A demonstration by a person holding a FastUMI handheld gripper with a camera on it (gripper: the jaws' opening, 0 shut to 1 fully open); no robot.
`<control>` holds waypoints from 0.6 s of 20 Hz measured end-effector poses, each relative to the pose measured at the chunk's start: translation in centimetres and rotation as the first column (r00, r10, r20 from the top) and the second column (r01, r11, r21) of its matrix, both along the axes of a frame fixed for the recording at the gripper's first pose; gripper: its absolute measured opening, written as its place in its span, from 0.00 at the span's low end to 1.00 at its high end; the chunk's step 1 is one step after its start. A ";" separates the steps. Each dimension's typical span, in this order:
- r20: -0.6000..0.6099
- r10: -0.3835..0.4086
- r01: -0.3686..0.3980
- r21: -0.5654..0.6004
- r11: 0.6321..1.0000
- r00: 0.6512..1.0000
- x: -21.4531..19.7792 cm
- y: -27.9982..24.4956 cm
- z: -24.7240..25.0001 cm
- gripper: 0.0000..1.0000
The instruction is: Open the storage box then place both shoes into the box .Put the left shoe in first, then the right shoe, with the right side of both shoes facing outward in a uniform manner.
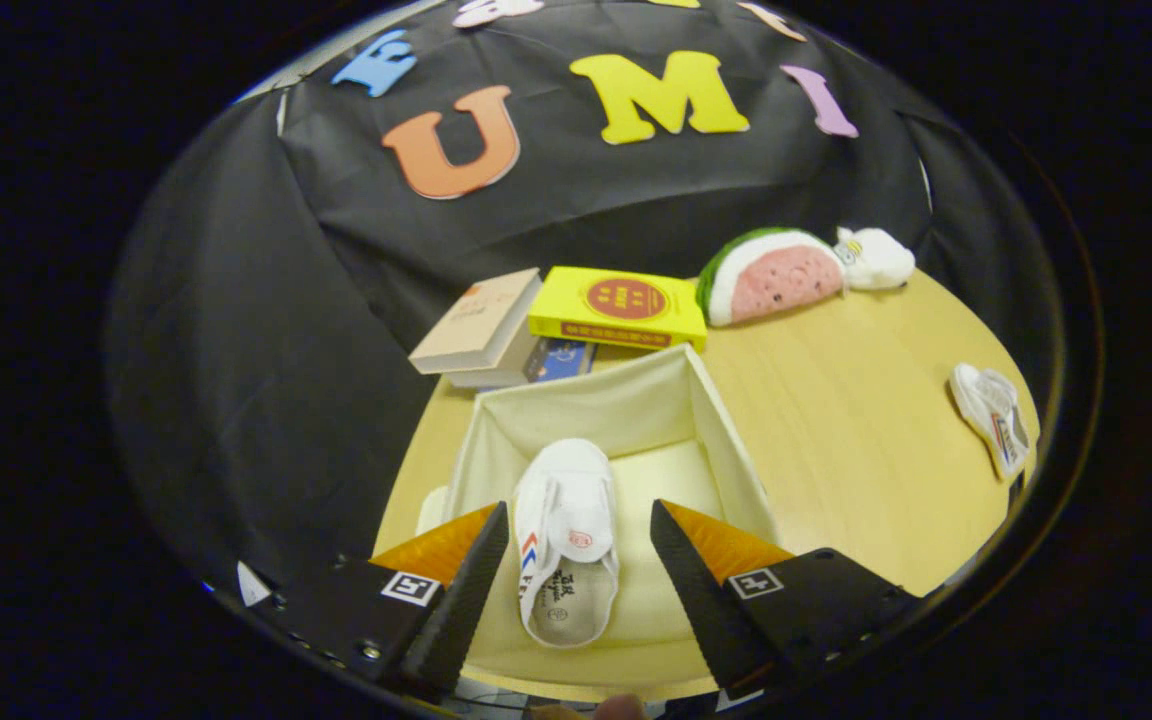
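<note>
The claw (578, 520) hangs over the near end of the storage box (726, 440) with its two fingers spread wide and nothing pressed between them. Neither finger touches the shoe below.

The box is a pale fabric one, open at the top, standing on the light wooden bench (836, 420). Its walls stand upright and its floor shows bare on the far side and to the right.

One white shoe (566, 540) lies inside the box, in the gap between the fingers as the camera sees it. Its toe points away toward the far wall of the box and its heel opening faces the claw. A broad strap crosses its top with a small red mark on it, and red and blue stripes show along its left side. It sits closer to the left wall of the box than to the right one.

The second white shoe (991, 415) lies on the bench well apart from the box, off to the right near the bench's edge, resting on its side with a red and blue mark showing.

Beyond the box, at the back of the bench, a tan book (476, 320) leans on a yellow book (621, 305), with a small blue box (558, 358) tucked beneath them. To their right lies a watermelon-slice plush (771, 275), and touching its far end is a small white plush (876, 258).
</note>
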State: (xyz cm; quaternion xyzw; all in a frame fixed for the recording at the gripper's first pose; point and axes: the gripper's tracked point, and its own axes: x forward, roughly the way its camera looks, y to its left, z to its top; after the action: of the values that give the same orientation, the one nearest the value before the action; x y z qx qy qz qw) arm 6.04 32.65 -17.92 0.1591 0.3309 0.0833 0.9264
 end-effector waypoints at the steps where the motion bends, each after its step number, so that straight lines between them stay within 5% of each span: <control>1: 0.058 0.033 -0.031 -0.025 0.999 0.998 -0.6 -1.0 1.7 0.89; 4: 0.208 0.096 -0.084 -0.068 0.994 0.973 -2.7 -5.3 6.5 0.88; 8: 0.328 0.075 -0.046 -0.095 0.994 0.942 -5.0 -15.5 9.8 0.88; 12: 0.319 0.042 0.022 -0.192 0.981 0.947 -6.2 -28.2 6.9 0.88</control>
State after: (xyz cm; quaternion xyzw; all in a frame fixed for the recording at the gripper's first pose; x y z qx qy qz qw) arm -0.19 4.49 -10.99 0.0509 0.1828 0.0803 0.9786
